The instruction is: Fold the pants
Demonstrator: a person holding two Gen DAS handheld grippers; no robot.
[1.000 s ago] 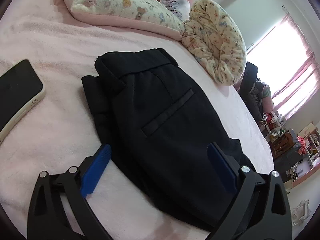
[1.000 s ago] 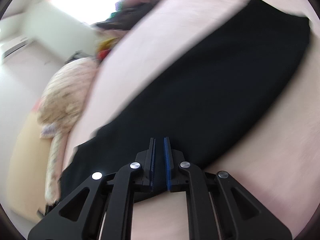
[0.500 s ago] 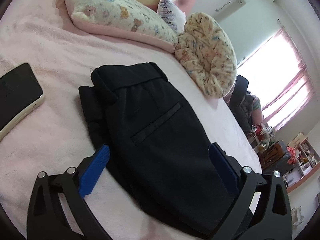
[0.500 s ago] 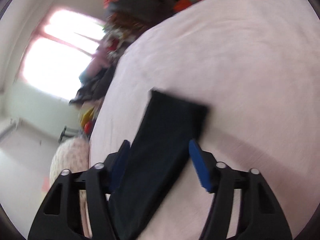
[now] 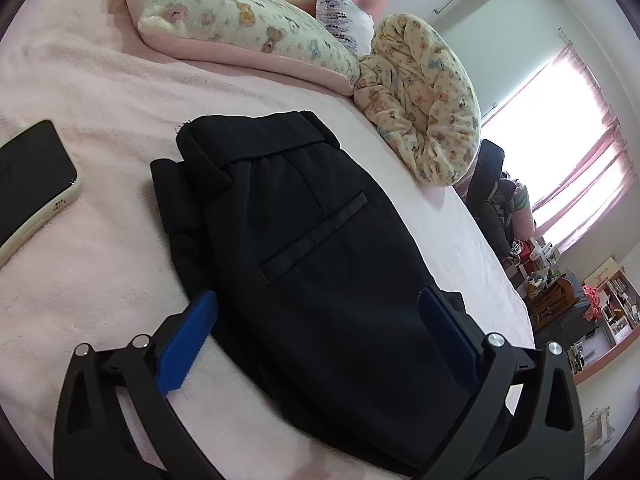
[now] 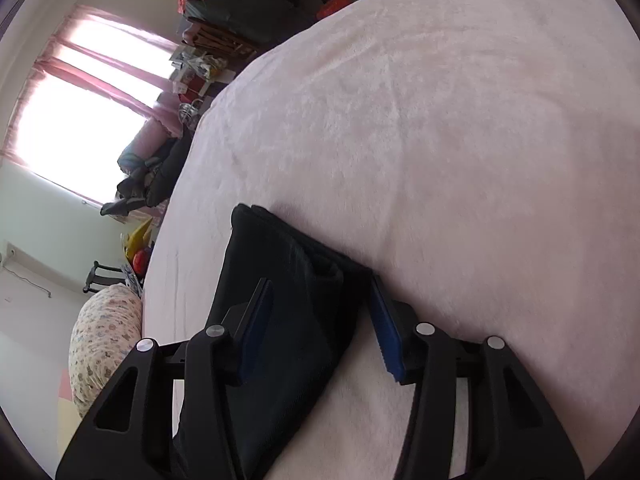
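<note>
Bed, covered in pink fleece, carries everything here. Two printed pillows sit at its head, and a phone lies near the left edge of the left wrist view, well apart from the garment.

Black pants lie flat on the bed, already doubled leg on leg, the waistband at the far end near the pillows and a welt pocket facing up. Their long axis runs from the waistband, past the left gripper, toward the hem end seen in the right wrist view.

The left gripper hovers over the seat and thigh section with its jaws wide apart, one blue pad at each side of the cloth, gripping nothing. The right gripper sits at the hem end, jaws also apart, straddling the corner of the leg; whether the pads touch the fabric I cannot tell.

The right gripper looks the better placed for the coming fold: closing on the hem and carrying it along the long axis toward the waistband.
</note>
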